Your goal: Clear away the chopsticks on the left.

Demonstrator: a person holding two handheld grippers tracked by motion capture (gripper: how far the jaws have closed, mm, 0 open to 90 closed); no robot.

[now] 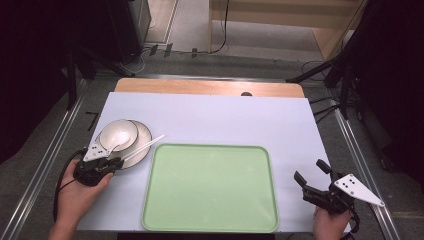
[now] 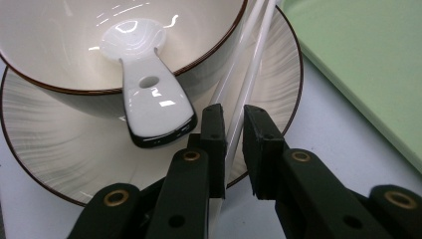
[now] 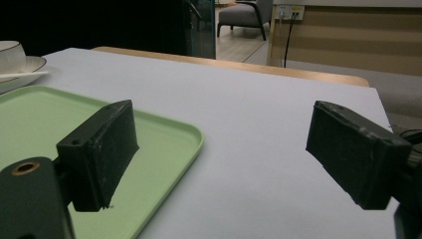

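A white bowl (image 1: 122,131) with a dark rim stands on a matching plate (image 1: 143,135) at the table's left. A white ceramic spoon (image 2: 149,94) lies in the bowl (image 2: 50,40), its handle over the rim. White chopsticks (image 1: 145,145) lean across the plate's right edge. My left gripper (image 1: 112,161) is at the plate's near edge. Its jaws stand close together around one chopstick (image 2: 249,64), with a small gap on the right side. My right gripper (image 1: 310,170) hovers open over the table's near right corner, with nothing between its jaws (image 3: 221,124).
A large pale green tray (image 1: 210,187) lies empty at the front centre, its left rim next to the plate (image 2: 59,154). The table is covered in white, with a wooden strip (image 1: 210,86) along the far edge. Dark stands and cables flank the table.
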